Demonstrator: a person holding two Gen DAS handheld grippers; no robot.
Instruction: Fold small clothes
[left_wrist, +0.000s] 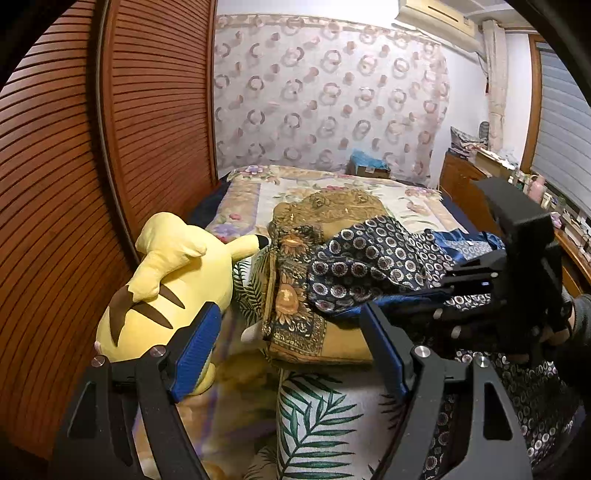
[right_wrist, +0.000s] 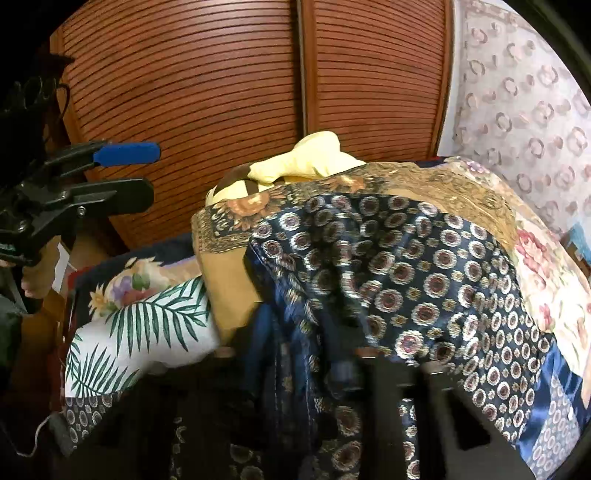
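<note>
A navy garment (left_wrist: 373, 264) printed with round medallions lies bunched over a tan sunflower-print cloth (left_wrist: 295, 306) on the bed. My left gripper (left_wrist: 291, 343) is open and empty, its blue pads wide apart, just short of both cloths. My right gripper (left_wrist: 436, 295) comes in from the right and is shut on the navy garment. In the right wrist view the navy garment (right_wrist: 406, 280) drapes over the gripper and hides its fingers. The left gripper (right_wrist: 144, 173) shows open at the left there.
A yellow Pikachu plush (left_wrist: 166, 280) lies left of the cloths, against the slatted wooden wardrobe (left_wrist: 74, 184). A palm-leaf pillow (left_wrist: 317, 417) sits below the cloths. The floral bedspread (left_wrist: 332, 188) stretches back to a curtain. A cluttered dresser (left_wrist: 480, 162) stands at right.
</note>
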